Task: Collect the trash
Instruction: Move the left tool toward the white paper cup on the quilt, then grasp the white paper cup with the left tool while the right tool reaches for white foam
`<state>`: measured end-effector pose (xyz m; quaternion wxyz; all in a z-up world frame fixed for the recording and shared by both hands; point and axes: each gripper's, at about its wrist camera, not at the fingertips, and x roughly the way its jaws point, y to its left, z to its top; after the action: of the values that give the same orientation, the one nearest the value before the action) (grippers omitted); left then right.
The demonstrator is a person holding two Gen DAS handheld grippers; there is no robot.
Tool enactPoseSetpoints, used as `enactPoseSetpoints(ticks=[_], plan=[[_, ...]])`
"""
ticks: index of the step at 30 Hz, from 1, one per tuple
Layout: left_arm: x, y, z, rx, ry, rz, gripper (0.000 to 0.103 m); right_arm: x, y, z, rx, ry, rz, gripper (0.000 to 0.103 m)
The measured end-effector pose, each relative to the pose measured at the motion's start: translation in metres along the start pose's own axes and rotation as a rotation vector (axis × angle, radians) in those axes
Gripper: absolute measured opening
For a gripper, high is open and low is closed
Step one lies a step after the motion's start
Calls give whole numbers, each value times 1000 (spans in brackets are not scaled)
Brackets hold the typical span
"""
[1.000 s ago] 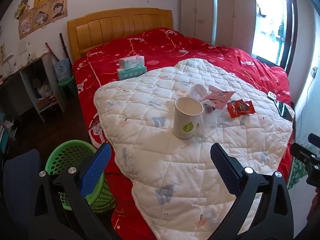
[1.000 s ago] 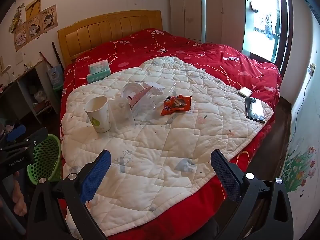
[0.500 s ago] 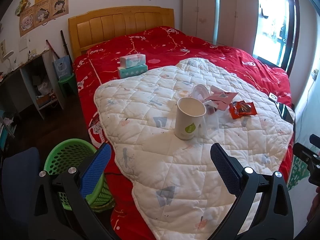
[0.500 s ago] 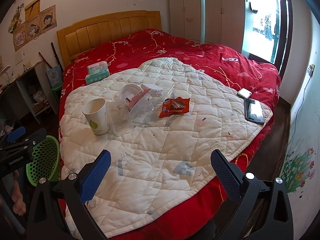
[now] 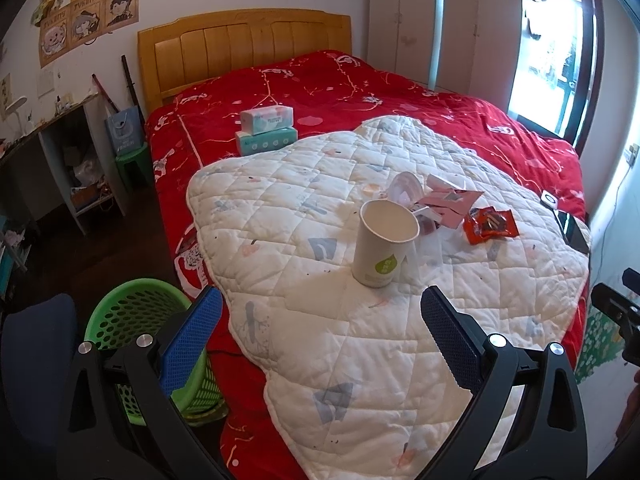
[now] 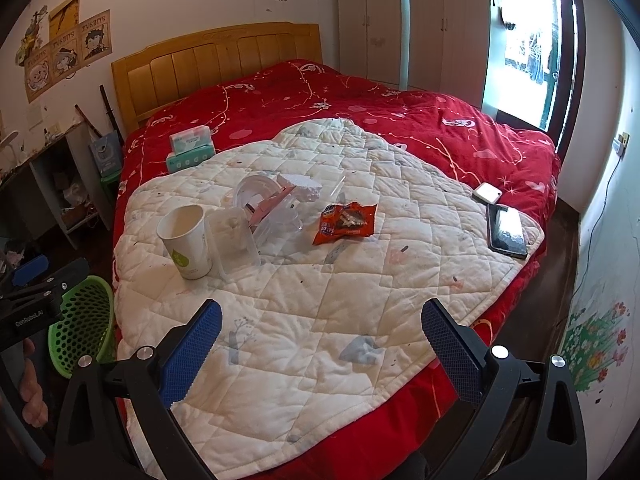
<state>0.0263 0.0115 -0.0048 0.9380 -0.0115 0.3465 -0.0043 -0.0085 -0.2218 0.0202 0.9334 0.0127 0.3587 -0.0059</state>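
Note:
A white paper cup point(image 5: 384, 244) point(image 6: 187, 241) stands upright on the white quilt point(image 5: 360, 344) point(image 6: 320, 304). Behind it lie clear plastic cups and lids point(image 6: 260, 208), a pink wrapper point(image 5: 450, 204), a white foam piece point(image 6: 300, 186) and an orange snack wrapper point(image 5: 490, 225) point(image 6: 346, 222). A green mesh basket point(image 5: 136, 312) point(image 6: 80, 326) stands on the floor beside the bed. My left gripper point(image 5: 320, 336) is open, hovering short of the cup with nothing between its fingers. My right gripper point(image 6: 320, 340) is open over the quilt's near part, well short of the trash.
Two tissue boxes point(image 5: 266, 130) are stacked on the red bedspread point(image 5: 400, 96). A phone point(image 6: 506, 230) and a small white box point(image 6: 487, 193) lie at the quilt's right edge. A desk point(image 5: 52, 160) and dark chair point(image 5: 36, 360) stand left; wardrobes point(image 6: 408, 24) at the back.
Both views have crept slightly closer to the bed; the cup sits a little nearer the left gripper. Nothing on the quilt has moved and both grippers stay open.

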Motion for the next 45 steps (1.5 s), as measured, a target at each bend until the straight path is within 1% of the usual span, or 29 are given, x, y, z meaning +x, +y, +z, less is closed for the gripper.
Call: enactPoseSetpoints(ticks=[14,19,22,30,35,38,45], plan=[[19,3,10,-4,14,5,98,23,-8,13,-4,20,-6,97],[30,1,16,3,19,3,98,32,-8,20,-11,25,-4,97],[37,-3,18,25,20,0,98,38,-7,24,-21,26,-4,97],[69,-22,26,95,47,-34,98,52,-8,35,-33,32,-3,97],[95,-33,29,110,77,-77,98,63,-10,42,-29,41,3,97],[109,-39,31,130,95,-85,98,70,-10,45,-35,47,1,97],[136,-47,36,146,102,-117,96,91,-10,55,-27,72,44,97]])
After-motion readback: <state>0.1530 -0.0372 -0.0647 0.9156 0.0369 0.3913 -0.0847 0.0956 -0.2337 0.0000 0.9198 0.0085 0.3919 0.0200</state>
